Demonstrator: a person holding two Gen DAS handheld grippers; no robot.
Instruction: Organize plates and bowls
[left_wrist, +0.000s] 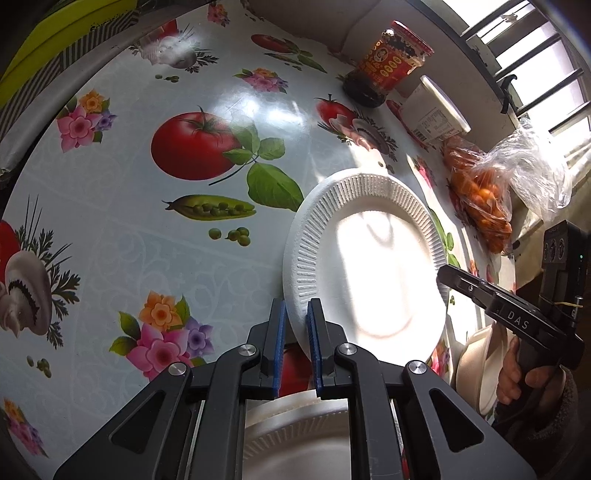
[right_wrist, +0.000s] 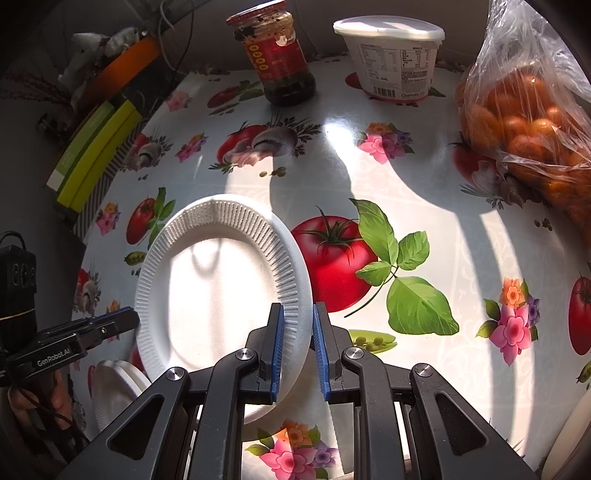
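- White foam plate (left_wrist: 369, 258) sits between your two grippers, its ribbed rim caught on both sides and its centre lit by hard sunlight.
- Your left gripper (left_wrist: 295, 347) has its blue pads (left_wrist: 279, 343) closed down on the near rim of that plate; the rim runs through the narrow gap between them.
- Your right gripper (right_wrist: 298, 347) likewise pinches the plate's (right_wrist: 218, 288) edge between its blue pads (right_wrist: 277, 350), with the plate spreading ahead and to the left of the fingers.
- From the right wrist view, your left gripper (right_wrist: 125, 319) reaches the plate's far left rim, opposite the right one.
- From the left wrist view, your right gripper (left_wrist: 448, 275) meets the plate's right edge.
- Below your left gripper lies another foam plate (left_wrist: 295, 432), partly hidden by the gripper body.
- More white foam dishes (right_wrist: 114, 391) sit to the left of and below your right gripper; you cannot tell plates from bowls there.
- Beyond the right gripper, at the far edge of the worktop (right_wrist: 424, 206), stand a red-labelled jar (right_wrist: 277, 55) and a white lidded tub (right_wrist: 391, 55), apart from each other.
- Ahead and to the right of it rests a clear bag of small orange fruit (right_wrist: 524, 118).
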